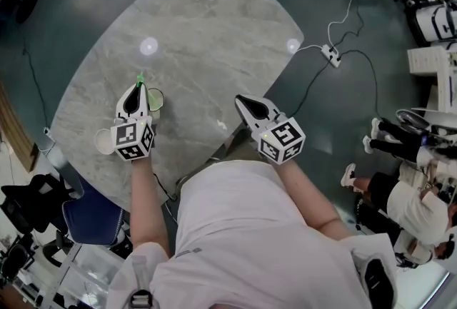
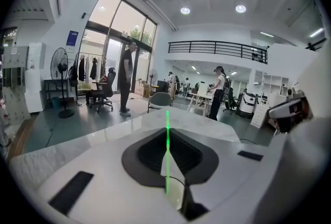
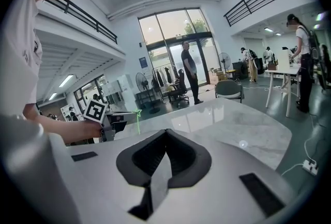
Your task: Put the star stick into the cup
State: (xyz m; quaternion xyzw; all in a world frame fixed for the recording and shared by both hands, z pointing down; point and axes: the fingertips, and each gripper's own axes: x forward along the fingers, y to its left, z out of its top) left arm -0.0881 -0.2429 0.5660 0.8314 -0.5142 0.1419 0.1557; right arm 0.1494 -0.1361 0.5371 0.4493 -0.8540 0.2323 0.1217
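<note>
The marble desk (image 1: 214, 36) carries very little, and all of it lies on the person's left side. The left gripper (image 1: 139, 88) is the one that matters for the coming move. Its fingers are pressed together on the star stick (image 2: 166, 150), which runs as a thin green line along the seam between them. From the right gripper view the stick (image 3: 138, 120) stands about upright, with the star on top.

The right gripper (image 1: 240, 99) hovers well apart from this. Its fingers are brought together with nothing between them, as its own view (image 3: 165, 132) shows.

Just beside the left fingers, on their right, lies a pale green round thing that I take for the cup (image 1: 156, 99). If so, the stick has only a short way to go sideways and then down, with its long axis kept upright. The left hand is much nearer to it than the right.

Some things are hard to make out. A white round thing (image 1: 105, 141) shows half behind the left gripper's marker cube, and I cannot say what it is. Whether the cup's mouth is up is not clear. The lower end of the stick is hidden below the fingers, and in the head view only its green tip (image 1: 141, 78) shows.
</note>
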